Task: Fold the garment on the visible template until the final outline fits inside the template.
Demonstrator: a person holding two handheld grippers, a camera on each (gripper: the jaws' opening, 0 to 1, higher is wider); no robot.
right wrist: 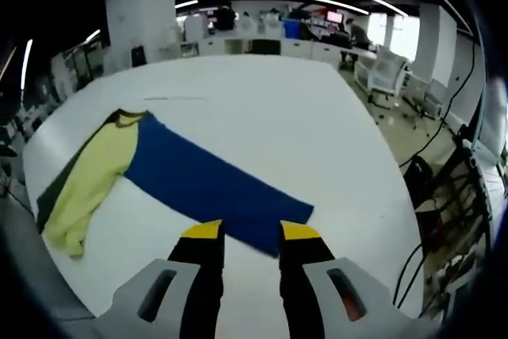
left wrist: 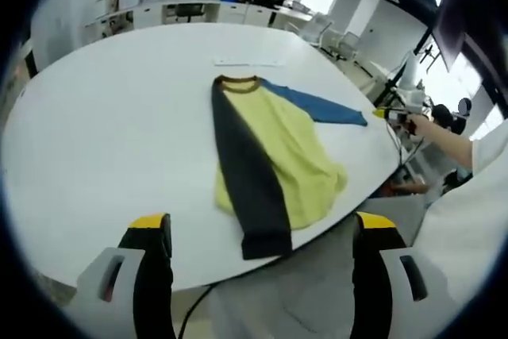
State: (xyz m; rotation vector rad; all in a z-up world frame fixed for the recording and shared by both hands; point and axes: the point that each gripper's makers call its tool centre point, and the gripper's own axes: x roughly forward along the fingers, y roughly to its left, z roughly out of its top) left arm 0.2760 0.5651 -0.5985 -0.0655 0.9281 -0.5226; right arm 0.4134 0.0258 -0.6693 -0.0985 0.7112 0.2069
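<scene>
A long-sleeved garment lies flat on the white table (left wrist: 103, 140). Its body is yellow (left wrist: 298, 156); a dark grey sleeve (left wrist: 246, 172) is laid down over its left side, and a blue sleeve (left wrist: 317, 105) stretches out to the right. My left gripper (left wrist: 262, 228) hangs open and wide over the near table edge, short of the hem. My right gripper (right wrist: 251, 234) is open with a narrow gap, its jaws standing either side of the blue sleeve's (right wrist: 206, 184) cuff end. The right gripper (left wrist: 390, 113) also appears in the left gripper view, just past that cuff.
A thin pale mark (left wrist: 246, 62) lies on the table beyond the collar. A person's white sleeve (left wrist: 476, 156) reaches in from the right. Office chairs (right wrist: 389, 65), cables (right wrist: 432, 156) and desks (left wrist: 198, 5) surround the table.
</scene>
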